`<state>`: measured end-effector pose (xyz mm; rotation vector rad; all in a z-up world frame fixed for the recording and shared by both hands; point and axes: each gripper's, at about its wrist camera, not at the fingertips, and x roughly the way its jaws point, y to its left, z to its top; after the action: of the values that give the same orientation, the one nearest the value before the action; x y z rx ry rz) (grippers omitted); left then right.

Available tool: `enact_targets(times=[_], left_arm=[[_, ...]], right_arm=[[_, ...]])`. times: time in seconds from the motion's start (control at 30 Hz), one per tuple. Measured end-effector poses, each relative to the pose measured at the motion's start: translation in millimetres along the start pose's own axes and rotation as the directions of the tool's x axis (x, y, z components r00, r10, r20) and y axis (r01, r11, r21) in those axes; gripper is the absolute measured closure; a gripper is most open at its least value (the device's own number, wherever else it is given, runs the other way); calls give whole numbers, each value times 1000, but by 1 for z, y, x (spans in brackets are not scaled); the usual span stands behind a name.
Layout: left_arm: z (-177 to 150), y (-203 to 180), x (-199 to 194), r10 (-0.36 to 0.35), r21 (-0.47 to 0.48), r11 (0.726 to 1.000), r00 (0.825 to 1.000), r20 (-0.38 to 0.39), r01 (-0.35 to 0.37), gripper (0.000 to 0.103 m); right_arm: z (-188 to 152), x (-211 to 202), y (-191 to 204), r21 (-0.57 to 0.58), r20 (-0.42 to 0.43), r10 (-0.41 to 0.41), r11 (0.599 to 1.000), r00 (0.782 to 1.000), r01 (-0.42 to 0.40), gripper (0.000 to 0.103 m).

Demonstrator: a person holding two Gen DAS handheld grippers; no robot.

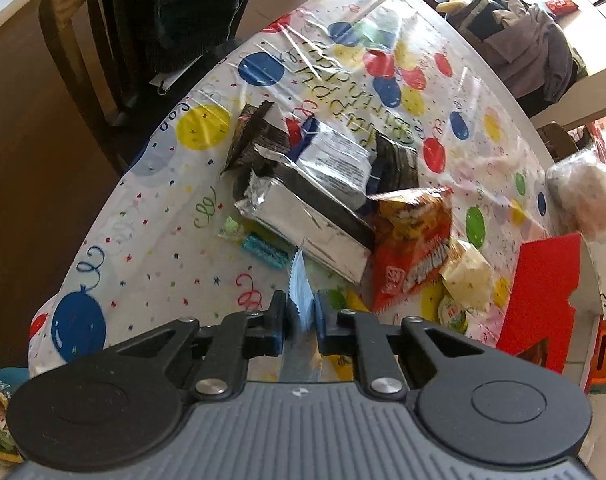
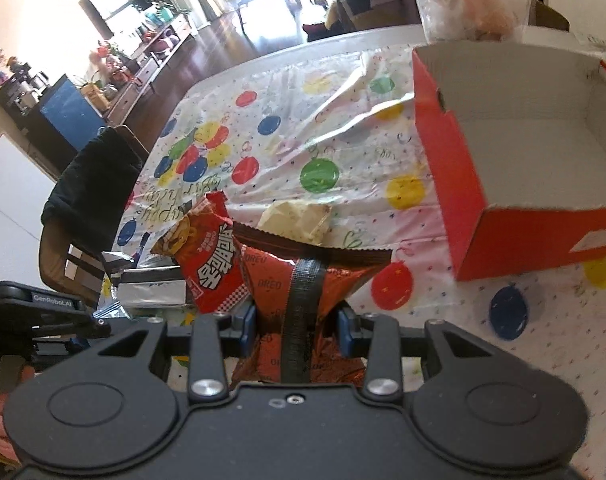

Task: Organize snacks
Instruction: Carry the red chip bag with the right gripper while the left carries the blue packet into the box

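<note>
currently both tools are loaded. the left gripper [image 1: 301, 322] has its jaws closed on the crimped edge of a thin silvery-white foil wrapper [image 1: 301, 284], which stands up between the blue pads, just above the near edge of the bench. the right gripper [image 2: 297, 330] has its jaws clamped on a red-brown crinkled oreo snack bag with a dark centre seam [image 2: 303, 276]; the bag bulges between the pads, so the grip looks firm.

the open red cardboard box with a grey inside [image 2: 515, 132] sits toward the right edge of the bench and looks empty from the right wrist view. still loose on the balloon-print plastic tablecloth [image 1: 143, 216], around the middle of the bench: a long silver foil packet [image 1: 303, 220], a red-orange noodle snack bag with korean print [image 1: 413, 248], a pale yellow wrapped cake [image 1: 467, 276] and a small blue-green candy stick [image 1: 263, 250].

judgement: step in hand is carrying the held snacks to the box. to do it well: bring the oreo bag over the box wall before lowering, release low inside so it lies flat in a corner. the wrapper is held only by its edge; move it slowly, since it may slip or tear. keep the two tools apart at the box mouth, one at a time.
</note>
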<state>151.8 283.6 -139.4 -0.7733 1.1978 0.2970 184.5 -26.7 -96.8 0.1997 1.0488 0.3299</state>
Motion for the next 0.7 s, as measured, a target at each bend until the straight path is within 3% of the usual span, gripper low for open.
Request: enact_targets(times=[0.33,0.7], left_arm=[[-31,-70,-32,-59,145,988,998,25,55,89],[-61,-195,-29,-136,391,913,990,32,113,89]], right_arm=[[26,-43,-47,-73,14,39,997,999,-38,66],[65,-69,-125,-83,35,2,997,999,0,66]])
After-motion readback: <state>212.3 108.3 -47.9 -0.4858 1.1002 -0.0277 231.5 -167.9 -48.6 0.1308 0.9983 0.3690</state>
